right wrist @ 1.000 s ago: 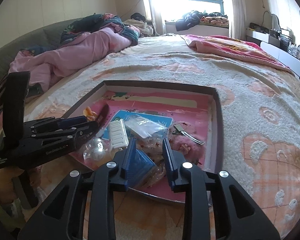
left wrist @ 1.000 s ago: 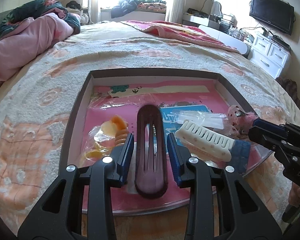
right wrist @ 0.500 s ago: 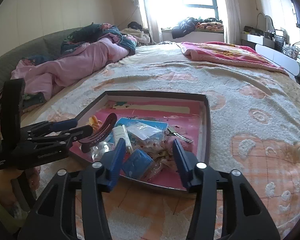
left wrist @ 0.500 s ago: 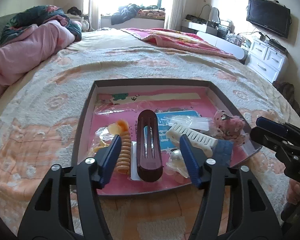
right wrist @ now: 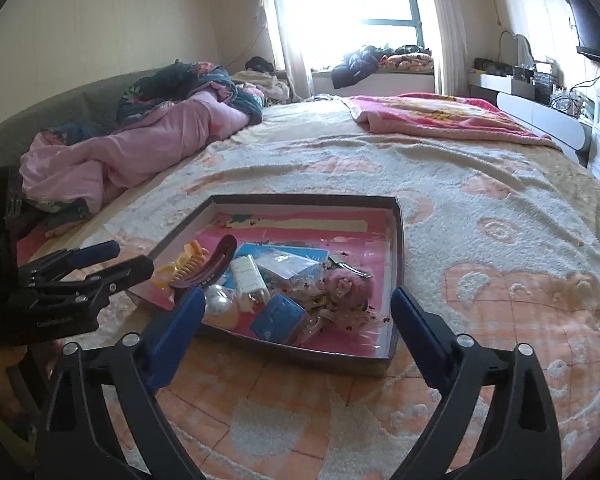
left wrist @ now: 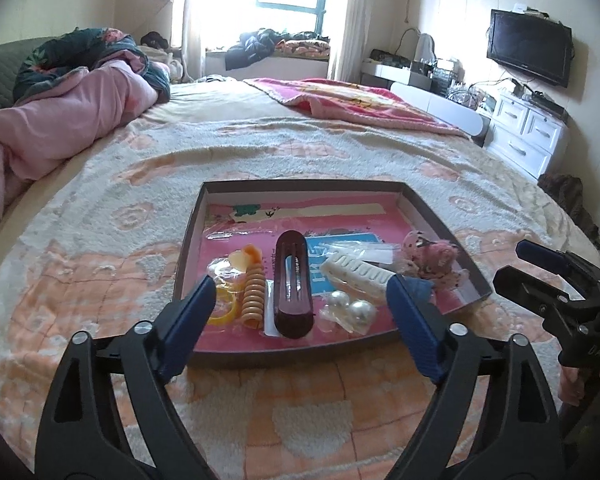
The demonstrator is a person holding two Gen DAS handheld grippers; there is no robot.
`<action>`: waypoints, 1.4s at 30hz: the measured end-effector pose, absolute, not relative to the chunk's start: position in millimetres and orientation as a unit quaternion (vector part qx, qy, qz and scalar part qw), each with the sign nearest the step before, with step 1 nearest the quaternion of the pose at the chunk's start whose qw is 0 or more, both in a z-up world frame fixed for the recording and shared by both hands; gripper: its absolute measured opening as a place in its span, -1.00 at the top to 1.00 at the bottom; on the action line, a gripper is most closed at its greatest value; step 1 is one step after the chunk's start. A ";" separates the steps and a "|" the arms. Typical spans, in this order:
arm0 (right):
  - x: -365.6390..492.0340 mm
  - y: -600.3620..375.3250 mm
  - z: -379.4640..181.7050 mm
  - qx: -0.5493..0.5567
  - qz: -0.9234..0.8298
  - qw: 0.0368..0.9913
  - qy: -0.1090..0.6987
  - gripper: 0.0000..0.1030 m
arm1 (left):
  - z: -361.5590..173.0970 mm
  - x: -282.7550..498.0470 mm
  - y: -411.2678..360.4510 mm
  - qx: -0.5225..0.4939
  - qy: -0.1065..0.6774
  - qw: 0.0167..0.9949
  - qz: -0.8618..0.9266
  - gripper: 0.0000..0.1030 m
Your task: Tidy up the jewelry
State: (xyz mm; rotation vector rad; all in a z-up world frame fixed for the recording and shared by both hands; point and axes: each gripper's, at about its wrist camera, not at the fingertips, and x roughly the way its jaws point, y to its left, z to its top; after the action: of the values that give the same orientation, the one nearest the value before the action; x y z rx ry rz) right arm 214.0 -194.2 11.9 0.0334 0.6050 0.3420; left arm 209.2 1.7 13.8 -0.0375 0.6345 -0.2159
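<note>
Bed: cream-and-peach fleece blanket (left wrist: 100, 248), bearing the tray.
Tray: shallow dark-rimmed cardboard box with pink lining (left wrist: 428, 208), ahead of both tongs.
Left gripper (left wrist: 300, 312): jaws just opened wide, empty.
Right gripper (right wrist: 298, 320): likewise.
Clip: long maroon plastic hair clip (left wrist: 293, 280), in tray, beyond left tips, untouched.

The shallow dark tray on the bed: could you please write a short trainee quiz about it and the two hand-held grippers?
1. True or false: the dark maroon oblong hair clip lies inside the shallow dark cardboard tray.
2. What lies right of the clip, near the tray's front edge?
A. two white pearl beads
B. a green toothbrush
C. a silver spoon
3. Fill in: the left hand-held gripper and the right hand-held gripper both have their jaws ____, holding nothing.

Key: 1 true. 2 A, the two white pearl beads. 3 open; both have just been opening, with nothing between the pads.
</note>
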 end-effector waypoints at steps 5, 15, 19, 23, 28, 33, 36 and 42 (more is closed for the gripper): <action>200.0 -193.7 19.9 0.012 0.163 0.946 0.280 -0.85 | 21.2 195.1 -2.2 -0.014 0.303 0.947 -0.106 -0.78; 175.2 -199.4 22.3 0.003 0.150 0.953 0.263 -0.87 | 23.3 169.8 -1.2 -0.021 0.300 0.948 -0.103 -0.78; 168.6 -202.1 22.6 0.005 0.145 0.954 0.261 -0.87 | 23.1 163.0 2.9 -0.026 0.299 0.949 -0.094 -0.78; 163.0 -204.1 22.5 0.010 0.142 0.955 0.259 -0.87 | 23.5 157.5 7.5 -0.034 0.297 0.950 -0.087 -0.78; 153.1 -205.6 21.7 0.009 0.137 0.957 0.256 -0.87 | 24.6 144.9 11.0 -0.034 0.285 0.955 -0.078 -0.78; 138.7 -207.9 21.9 0.007 0.134 0.961 0.243 -0.87 | 22.5 129.3 13.3 -0.030 0.274 0.959 -0.068 -0.78; 130.0 -207.8 19.9 0.008 0.134 0.961 0.240 -0.87 | 21.5 122.6 11.5 -0.016 0.266 0.962 -0.053 -0.78; 108.9 -205.8 20.8 0.000 0.125 0.970 0.208 -0.87 | 21.4 110.5 12.2 -0.016 0.250 0.967 -0.040 -0.78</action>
State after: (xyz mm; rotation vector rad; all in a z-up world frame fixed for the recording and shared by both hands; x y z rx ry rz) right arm 108.9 -205.8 20.8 0.0000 0.4209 0.2523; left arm 110.5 12.2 21.4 -0.0317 0.5063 -0.0816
